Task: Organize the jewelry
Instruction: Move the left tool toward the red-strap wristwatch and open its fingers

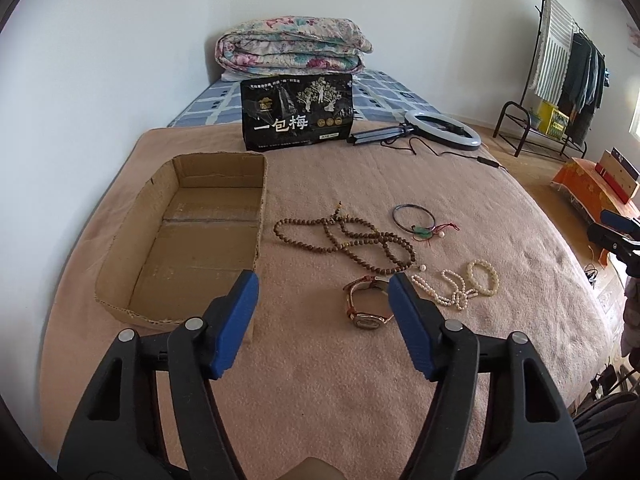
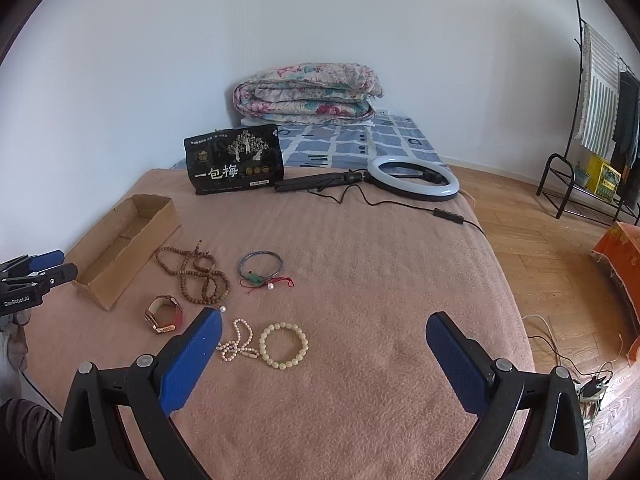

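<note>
In the left wrist view the left hand-held gripper (image 1: 322, 284) hangs over the pink blanket (image 1: 320, 380) on the bed, its blue jaws spread with nothing between them, the watch (image 1: 366, 306) lying just beside the right jaw's tip at centre frame. An open cardboard box (image 1: 192, 240) sits at left, with the brown bead strand (image 1: 348, 240) right of it, a thin bangle (image 1: 414, 216) and corded charm further right, and the pearl strand (image 1: 444, 290) touching a cream bead bracelet (image 1: 483, 278) at right. In the right wrist view the right hand-held gripper (image 2: 324, 326) is spread wide and holds nothing, its left jaw tip just beside the pearl strand at lower centre.
</note>
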`<control>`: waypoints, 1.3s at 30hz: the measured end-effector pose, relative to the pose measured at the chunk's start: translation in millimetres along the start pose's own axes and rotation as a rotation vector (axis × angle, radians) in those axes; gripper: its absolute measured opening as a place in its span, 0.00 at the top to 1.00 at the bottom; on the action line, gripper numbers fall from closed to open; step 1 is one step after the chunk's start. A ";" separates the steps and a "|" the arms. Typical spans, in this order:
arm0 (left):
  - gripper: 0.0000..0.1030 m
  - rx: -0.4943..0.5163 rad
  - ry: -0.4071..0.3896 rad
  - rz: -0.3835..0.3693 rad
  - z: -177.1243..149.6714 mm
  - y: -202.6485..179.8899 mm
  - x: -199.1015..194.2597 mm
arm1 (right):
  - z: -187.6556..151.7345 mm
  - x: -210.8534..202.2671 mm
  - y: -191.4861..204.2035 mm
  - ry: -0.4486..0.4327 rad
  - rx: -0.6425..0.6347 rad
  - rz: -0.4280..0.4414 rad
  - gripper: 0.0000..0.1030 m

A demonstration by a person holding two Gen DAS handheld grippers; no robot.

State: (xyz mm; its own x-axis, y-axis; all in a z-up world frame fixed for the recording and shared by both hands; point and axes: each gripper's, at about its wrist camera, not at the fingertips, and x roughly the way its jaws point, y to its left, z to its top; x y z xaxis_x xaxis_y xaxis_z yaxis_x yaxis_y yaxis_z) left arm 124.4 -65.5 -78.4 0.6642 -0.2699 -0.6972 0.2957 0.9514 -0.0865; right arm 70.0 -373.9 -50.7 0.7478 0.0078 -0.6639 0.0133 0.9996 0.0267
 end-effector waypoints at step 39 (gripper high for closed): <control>0.59 0.053 0.225 -0.087 -19.1 -30.5 124.3 | -43.2 121.4 80.0 0.295 -0.094 0.359 0.51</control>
State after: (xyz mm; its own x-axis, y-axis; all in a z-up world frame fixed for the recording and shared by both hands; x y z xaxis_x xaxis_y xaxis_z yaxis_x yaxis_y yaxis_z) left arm 184.9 -125.3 -176.0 0.4664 -0.3048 -0.8304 0.3848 0.9152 -0.1199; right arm 133.1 -291.7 -161.5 0.4730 0.3480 -0.8094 -0.2821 0.9301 0.2350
